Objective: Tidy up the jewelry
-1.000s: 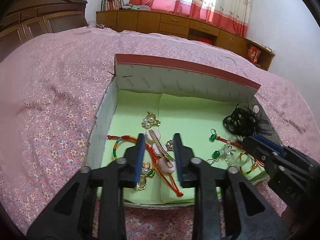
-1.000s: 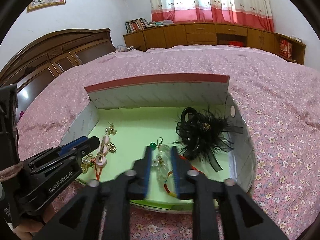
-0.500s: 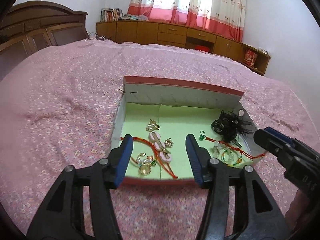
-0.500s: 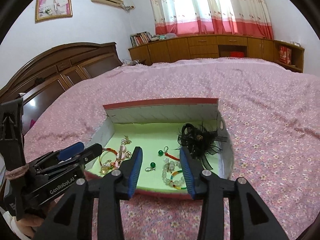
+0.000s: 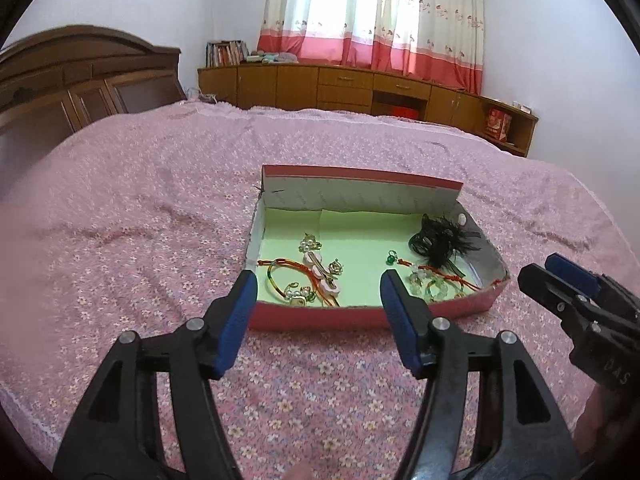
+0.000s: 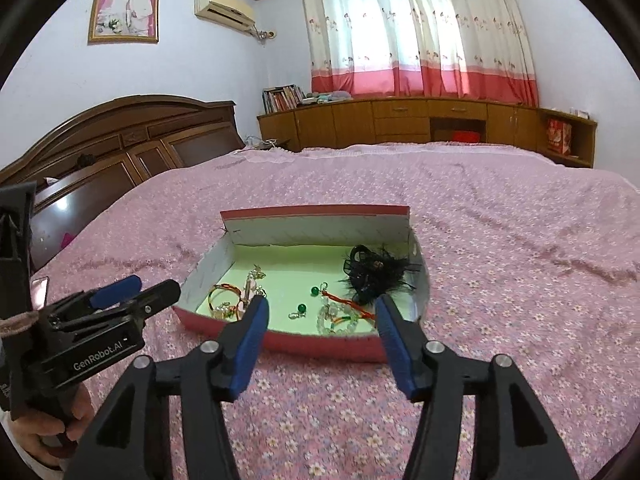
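**Inspector:** Left gripper (image 5: 318, 280) first: your jaws are opening, with nothing clamped between them. The pads hang clear above the bedspread (image 5: 120, 240), just short of the box's near wall. Confirm the right.

**Operator:** Right gripper (image 6: 320, 304) likewise: jaws opening, nothing held.

**Inspector:** Noted. The shoebox tray (image 5: 360, 178) lies directly ahead of both your grippers. Ahead of your left gripper, slightly left of centre, you have the red cord bracelet (image 5: 280, 266), the pink hair clip (image 5: 320, 270) and gold pearl pieces (image 5: 308, 245), all on the green lining.

**Operator:** And on the right side?

**Inspector:** Ahead of your right gripper, between its fingertips as seen from that wrist, sit the green bead earrings (image 6: 315, 290) and a clear bead bracelet (image 6: 334, 314). The black feather hair piece (image 6: 374, 272) lies beyond them, against the far right wall.
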